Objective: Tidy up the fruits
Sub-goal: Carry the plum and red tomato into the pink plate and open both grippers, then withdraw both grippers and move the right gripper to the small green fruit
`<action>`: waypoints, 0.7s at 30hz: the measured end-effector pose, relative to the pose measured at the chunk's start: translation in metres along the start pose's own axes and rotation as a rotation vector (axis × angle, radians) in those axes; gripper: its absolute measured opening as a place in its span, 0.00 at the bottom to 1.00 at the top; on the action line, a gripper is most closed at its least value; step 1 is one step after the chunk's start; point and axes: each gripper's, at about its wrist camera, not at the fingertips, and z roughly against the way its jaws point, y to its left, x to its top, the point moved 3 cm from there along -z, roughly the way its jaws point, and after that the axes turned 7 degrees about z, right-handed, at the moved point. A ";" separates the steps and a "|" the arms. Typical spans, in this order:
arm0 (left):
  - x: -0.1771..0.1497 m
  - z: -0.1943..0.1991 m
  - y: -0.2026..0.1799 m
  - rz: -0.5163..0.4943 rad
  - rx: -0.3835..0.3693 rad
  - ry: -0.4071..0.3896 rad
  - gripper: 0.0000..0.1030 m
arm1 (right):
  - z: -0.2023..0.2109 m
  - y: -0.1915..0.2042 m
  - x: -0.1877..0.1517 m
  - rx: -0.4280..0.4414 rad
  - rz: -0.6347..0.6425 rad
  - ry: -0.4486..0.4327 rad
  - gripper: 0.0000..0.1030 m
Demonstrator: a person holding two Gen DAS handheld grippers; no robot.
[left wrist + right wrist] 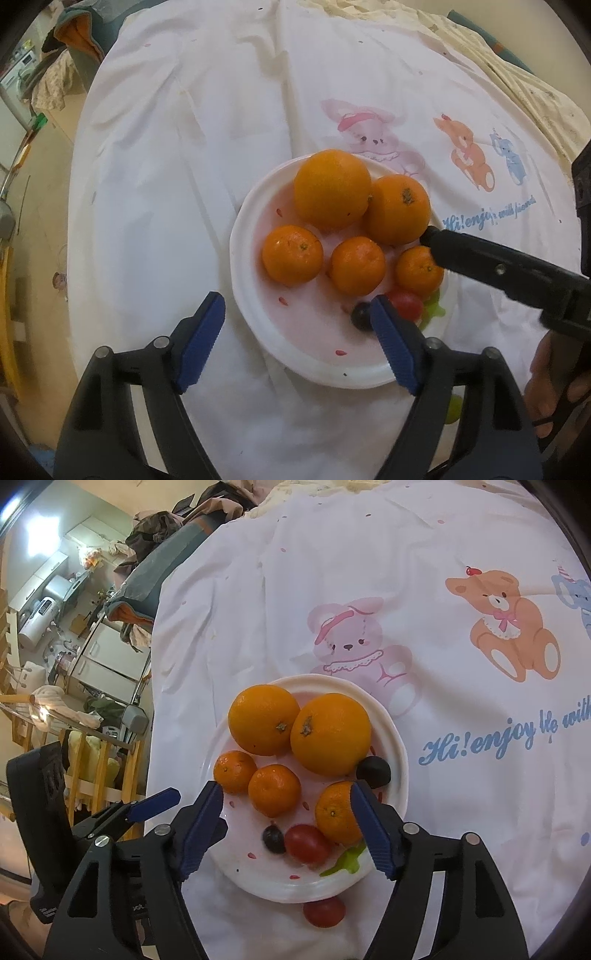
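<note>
**Fruit Plate: Both Grippers Released**

The plate (400,775) sits on the cloth (443,535) near its front edge, below the printed pink bear (354,638). It carries two oranges (264,720) (330,734) at its far side, touching each other, and three mandarins (235,771) (274,791) (334,812) in front of them. A dark grape (373,771) lies at the right rim; a second grape (273,839) and a tomato (306,843) lie near the front rim, beside a green mark (345,862) on the plate. A second tomato (324,912) lies on the cloth, just off the front rim.

The left gripper (295,339) hangs over the plate's left front rim, jaws apart, nothing between the pads. The right gripper (288,823) hangs over the front rim, jaws apart; its right finger (371,827) overlaps the nearest mandarin, contact unclear. In the left view, one right finger tip reaches the right orange (399,210).

A cluttered room (74,627) lies beyond the cloth's left edge.
</note>
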 end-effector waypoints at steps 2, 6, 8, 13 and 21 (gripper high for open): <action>-0.003 0.000 0.001 -0.007 0.005 0.009 0.76 | 0.004 -0.001 -0.001 -0.004 -0.003 -0.007 0.76; -0.005 0.009 0.001 -0.012 0.012 -0.017 0.76 | 0.018 -0.001 -0.002 -0.008 -0.007 -0.024 0.77; -0.003 0.017 0.003 -0.002 0.017 -0.045 0.76 | 0.026 0.000 -0.003 -0.012 -0.006 -0.038 0.77; -0.002 0.037 0.005 0.027 0.005 -0.100 0.76 | 0.046 0.007 -0.009 -0.033 0.006 -0.040 0.77; -0.006 0.064 0.004 0.055 -0.028 -0.108 0.76 | 0.084 0.019 -0.031 -0.055 0.013 -0.056 0.77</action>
